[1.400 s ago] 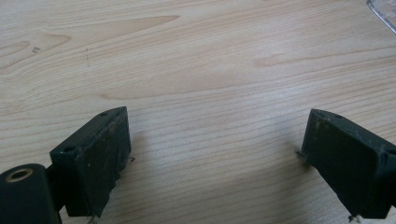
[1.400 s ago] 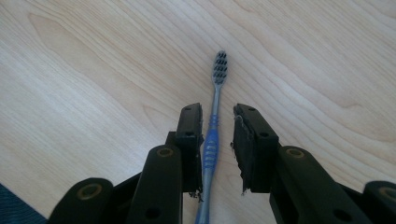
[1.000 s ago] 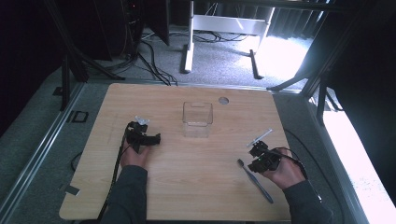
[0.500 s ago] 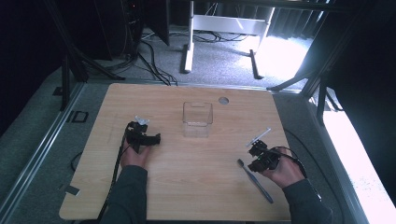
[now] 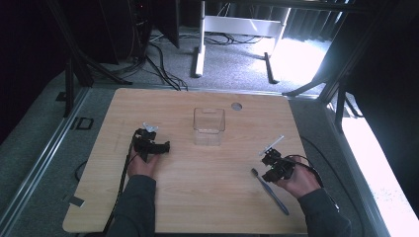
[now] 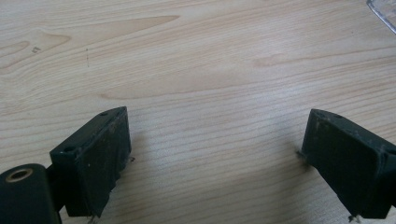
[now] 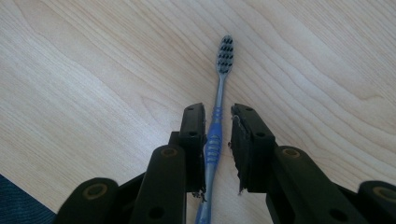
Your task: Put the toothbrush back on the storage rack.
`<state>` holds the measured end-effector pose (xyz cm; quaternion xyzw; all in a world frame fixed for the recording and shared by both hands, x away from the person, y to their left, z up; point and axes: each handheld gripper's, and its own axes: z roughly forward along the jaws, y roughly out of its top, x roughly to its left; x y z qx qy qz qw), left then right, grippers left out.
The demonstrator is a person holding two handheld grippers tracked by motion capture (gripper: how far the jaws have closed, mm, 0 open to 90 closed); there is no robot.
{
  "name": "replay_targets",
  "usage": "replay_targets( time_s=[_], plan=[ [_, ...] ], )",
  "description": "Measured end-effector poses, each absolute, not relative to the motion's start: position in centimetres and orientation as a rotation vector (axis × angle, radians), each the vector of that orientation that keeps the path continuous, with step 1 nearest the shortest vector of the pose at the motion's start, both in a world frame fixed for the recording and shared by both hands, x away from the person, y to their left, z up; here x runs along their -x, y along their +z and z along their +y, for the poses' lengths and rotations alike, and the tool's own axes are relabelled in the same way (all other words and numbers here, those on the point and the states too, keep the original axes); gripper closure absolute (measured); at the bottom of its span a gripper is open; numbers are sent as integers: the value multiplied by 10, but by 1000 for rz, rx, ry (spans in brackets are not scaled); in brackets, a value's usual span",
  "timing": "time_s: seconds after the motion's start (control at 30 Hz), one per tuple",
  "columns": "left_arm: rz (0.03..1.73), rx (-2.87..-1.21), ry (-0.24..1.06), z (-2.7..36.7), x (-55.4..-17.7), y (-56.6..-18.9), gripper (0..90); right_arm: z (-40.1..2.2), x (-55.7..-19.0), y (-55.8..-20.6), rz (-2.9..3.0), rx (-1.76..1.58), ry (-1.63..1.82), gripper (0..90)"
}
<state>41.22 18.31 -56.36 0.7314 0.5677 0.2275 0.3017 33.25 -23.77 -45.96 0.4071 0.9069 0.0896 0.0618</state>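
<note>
While the wooden counter carries everything in frame, the items rank downward in size: a clear, empty container near the middle of the far half, then the blue toothbrush lying flat near the right-hand near edge, bristle head pointing away from the person. The right gripper straddles the ribbed part of the handle; its fingers have just been closing, with the brush between them, and a sliver of gap remains on the right side, so the grasp looks not quite made. The left gripper rests over bare wood, fingers spread wide and released. Judged step: closing for pickup. The next move calls for a firm pinch, then a lift, probably toward the container. No brand, label or writing is readable.
</note>
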Motion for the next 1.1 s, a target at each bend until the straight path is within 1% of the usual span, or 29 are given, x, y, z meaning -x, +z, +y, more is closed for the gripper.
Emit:
replay_targets(
  time_s=[0.8,1.1],
  plan=[
    [1506,-1940,604,183,-412,-564,82,-236,-341,-471,2799,-1259,191,757],
    [1506,-1941,603,183,-412,-564,82,-236,-343,-477,2822,-1266,165,734]
  ],
)
